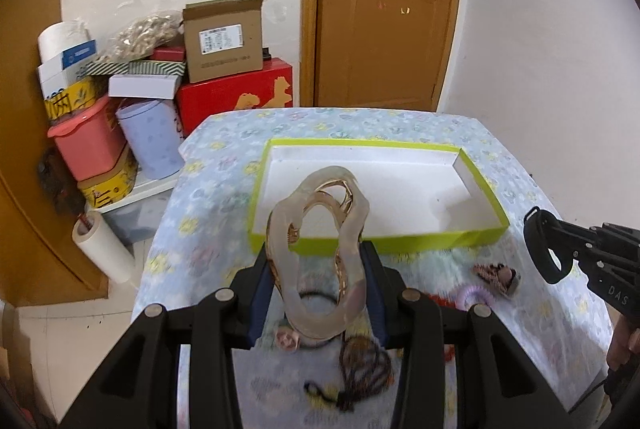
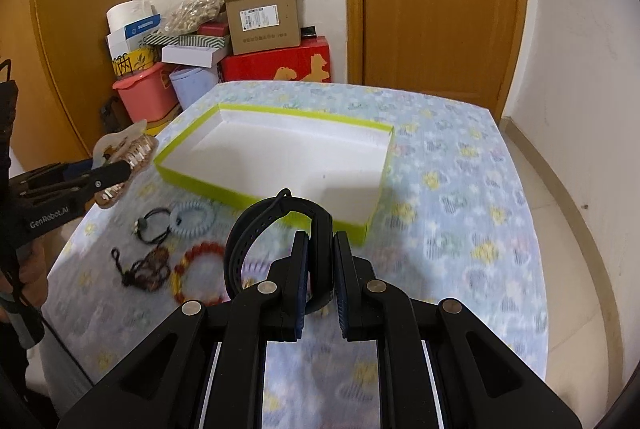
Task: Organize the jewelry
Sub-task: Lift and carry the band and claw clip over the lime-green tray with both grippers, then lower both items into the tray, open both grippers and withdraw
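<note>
Jewelry — one hair claw (image 1: 320, 249), one black band (image 2: 276, 245) — held aloft.

We see the green-rimmed box (image 2: 362, 223) open-topped with bare white floor, bracelets (image 2: 198, 271) littering the cloth to its left, the tablecloth (image 2: 460, 189) bare to its right

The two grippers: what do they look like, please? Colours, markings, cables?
Both are black plastic with angular linkage arms and round silver pivot pins. The left gripper and right gripper have dark blue ribbed pads. The left body reads "GenRobot.AI", the right "DAS". A black cable hangs beside the left handle.
</note>
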Motion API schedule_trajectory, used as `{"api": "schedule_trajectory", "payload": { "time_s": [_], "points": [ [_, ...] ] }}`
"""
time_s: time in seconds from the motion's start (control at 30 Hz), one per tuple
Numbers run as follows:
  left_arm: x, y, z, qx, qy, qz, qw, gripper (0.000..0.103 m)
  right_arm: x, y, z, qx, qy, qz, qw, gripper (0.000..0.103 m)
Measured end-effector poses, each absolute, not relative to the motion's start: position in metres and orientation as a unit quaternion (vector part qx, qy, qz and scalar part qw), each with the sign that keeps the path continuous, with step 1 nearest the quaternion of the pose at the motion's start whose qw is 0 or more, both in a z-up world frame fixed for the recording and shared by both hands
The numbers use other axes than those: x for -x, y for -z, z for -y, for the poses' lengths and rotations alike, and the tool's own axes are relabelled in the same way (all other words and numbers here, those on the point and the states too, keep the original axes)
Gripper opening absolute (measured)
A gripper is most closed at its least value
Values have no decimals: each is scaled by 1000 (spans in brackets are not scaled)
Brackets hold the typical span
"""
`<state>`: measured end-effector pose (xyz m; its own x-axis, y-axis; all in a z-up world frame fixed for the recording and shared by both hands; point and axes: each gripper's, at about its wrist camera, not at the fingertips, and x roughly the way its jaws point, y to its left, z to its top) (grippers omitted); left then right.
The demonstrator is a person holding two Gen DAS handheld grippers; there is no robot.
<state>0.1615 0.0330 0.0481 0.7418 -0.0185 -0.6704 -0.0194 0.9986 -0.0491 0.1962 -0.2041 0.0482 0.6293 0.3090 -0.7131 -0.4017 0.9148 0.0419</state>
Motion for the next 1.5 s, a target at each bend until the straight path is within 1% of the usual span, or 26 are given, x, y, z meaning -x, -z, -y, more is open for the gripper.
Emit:
{"api": "schedule_trajectory", "payload": {
  "time_s": [0.47, 0.7, 0.97, 1.17, 1.23, 1.27, 1.33, 1.37, 1.4, 1.43, 1.5],
  "points": [
    [-243, -30, -39, 17, 4, -376, 926, 43, -285, -28, 192, 69, -188, -399, 895, 12],
    [-281, -11, -45, 14, -2, -395, 918, 43, -331, -9, 183, 74, -182, -418, 887, 12],
    [-305, 7, -51, 7, -18, -410, 912, 43, -363, 13, 175, 81, -168, -436, 880, 13],
    [-309, 8, -45, -17, -24, -403, 915, 44, -372, 15, 168, 95, -163, -435, 880, 13],
    [-311, 10, -43, -22, -19, -408, 913, 44, -372, 15, 167, 99, -165, -437, 879, 17],
    [-311, 10, -42, -22, -18, -410, 912, 44, -371, 15, 166, 100, -167, -437, 878, 20],
    [-310, 10, -43, -19, -15, -410, 912, 46, -370, 14, 165, 100, -170, -437, 878, 28],
    [-308, 8, -44, -17, -14, -408, 913, 48, -368, 13, 166, 99, -169, -435, 879, 35],
    [-307, 6, -44, -14, -13, -405, 914, 51, -366, 11, 167, 96, -172, -432, 880, 37],
    [-305, 4, -46, -10, -13, -401, 916, 52, -363, 9, 168, 94, -172, -431, 881, 37],
    [-302, -1, -49, -3, -13, -395, 918, 54, -356, 4, 171, 92, -170, -425, 884, 42]
  ]
}}
